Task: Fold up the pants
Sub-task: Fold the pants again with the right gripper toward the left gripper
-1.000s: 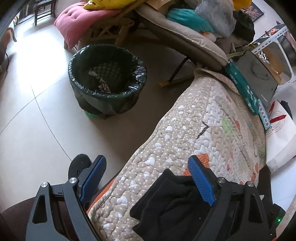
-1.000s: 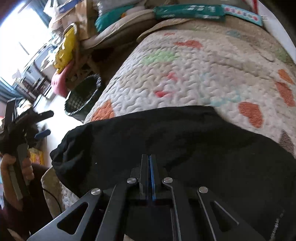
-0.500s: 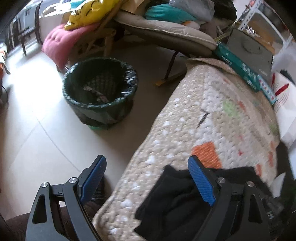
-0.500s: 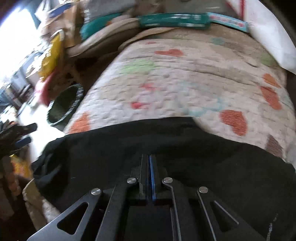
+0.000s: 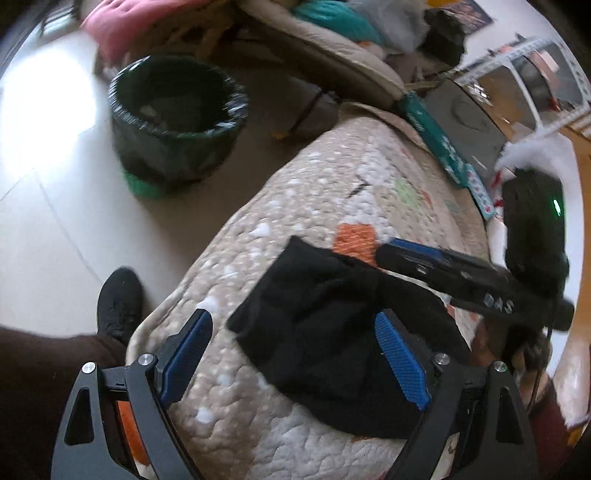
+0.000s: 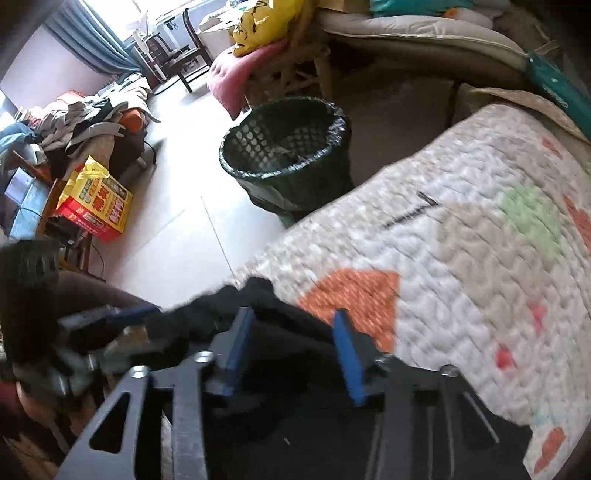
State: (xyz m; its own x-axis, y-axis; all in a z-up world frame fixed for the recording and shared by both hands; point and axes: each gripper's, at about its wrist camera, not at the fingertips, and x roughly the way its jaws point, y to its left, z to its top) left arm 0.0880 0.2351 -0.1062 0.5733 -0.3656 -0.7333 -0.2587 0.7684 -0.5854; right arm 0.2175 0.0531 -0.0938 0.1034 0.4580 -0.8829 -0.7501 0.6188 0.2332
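The black pants (image 5: pixel 332 325) lie bunched in a folded heap on the quilted beige cover (image 5: pixel 332 192), near its front edge. My left gripper (image 5: pixel 291 358) is open and hovers over the heap's near side, holding nothing. My right gripper (image 6: pixel 291 354) is open, its blue pads on either side of the pants' edge (image 6: pixel 258 295). It also shows in the left wrist view (image 5: pixel 413 254), reaching in from the right over the heap's far edge. The left gripper (image 6: pixel 122 317) appears blurred in the right wrist view.
A black lined waste basket (image 5: pixel 173 122) stands on the tiled floor left of the cover. A teal box (image 5: pixel 439 147) and a dark flat case (image 5: pixel 469 129) lie at the cover's far end. A person's black shoe (image 5: pixel 118 302) is by the front edge. A cluttered lounge chair (image 6: pixel 406 26) stands behind.
My right gripper has opened, let go of the pants and swung to the left end of the heap. The pants are now bunched shorter. My left gripper stayed open and shifted over them.
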